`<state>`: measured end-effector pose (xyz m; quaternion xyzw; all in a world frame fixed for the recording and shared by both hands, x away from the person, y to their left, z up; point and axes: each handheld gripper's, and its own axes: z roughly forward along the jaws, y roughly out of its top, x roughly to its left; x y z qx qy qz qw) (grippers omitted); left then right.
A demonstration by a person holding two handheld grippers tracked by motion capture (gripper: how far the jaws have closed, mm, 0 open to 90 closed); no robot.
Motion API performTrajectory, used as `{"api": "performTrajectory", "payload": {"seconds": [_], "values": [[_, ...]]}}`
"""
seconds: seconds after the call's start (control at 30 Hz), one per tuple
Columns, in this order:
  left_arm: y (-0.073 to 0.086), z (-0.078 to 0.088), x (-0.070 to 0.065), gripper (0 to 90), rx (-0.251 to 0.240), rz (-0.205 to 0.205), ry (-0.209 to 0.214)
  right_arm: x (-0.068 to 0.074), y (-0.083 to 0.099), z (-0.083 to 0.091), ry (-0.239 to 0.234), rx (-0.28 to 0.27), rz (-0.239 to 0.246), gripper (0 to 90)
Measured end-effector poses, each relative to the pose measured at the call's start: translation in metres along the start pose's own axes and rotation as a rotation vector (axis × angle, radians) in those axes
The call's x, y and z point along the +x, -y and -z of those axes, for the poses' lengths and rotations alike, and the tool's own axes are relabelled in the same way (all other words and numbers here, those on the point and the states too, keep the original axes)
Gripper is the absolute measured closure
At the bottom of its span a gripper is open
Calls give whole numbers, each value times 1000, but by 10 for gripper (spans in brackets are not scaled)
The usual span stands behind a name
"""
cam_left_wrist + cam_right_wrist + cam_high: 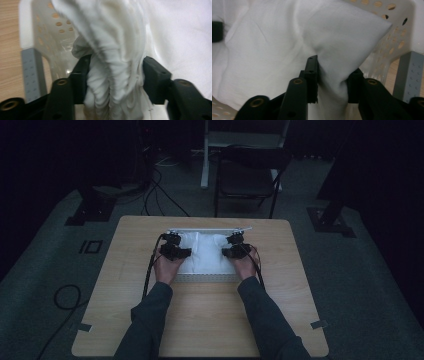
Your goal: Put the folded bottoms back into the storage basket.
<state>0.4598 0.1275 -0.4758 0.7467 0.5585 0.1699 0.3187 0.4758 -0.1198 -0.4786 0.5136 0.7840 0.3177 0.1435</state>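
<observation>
Both jaws of the left hand-held gripper [115, 82] pinch a thick gathered fold of the white cloth [120, 50]; the right hand-held gripper [332, 80] clamps another bunch. The cloth sits in a perforated basket [207, 278] on the bench [210, 320]. It looks light, limp, best taken by bunched folds.

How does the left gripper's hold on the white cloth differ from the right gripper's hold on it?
The left gripper clamps a thick bunch of the white cloth, gathered into many tight pleats, while the right gripper pinches a smoother fold near a pointed corner. The left jaws stand wider apart than the right jaws. Both are shut on the same cloth, over the perforated basket.
</observation>
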Motion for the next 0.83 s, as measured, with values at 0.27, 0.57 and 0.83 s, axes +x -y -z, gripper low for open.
{"api": "performTrajectory", "payload": {"seconds": [0.27,0.57,0.83], "values": [[-2,35,16,328,-123,40,33,-1,-6,27,77,-119,28,377],[21,63,31,332,-224,79,50,-9,0,54,67,-174,43,366],[43,72,56,336,-258,123,1,-23,17,66,63,-213,8,368]]}}
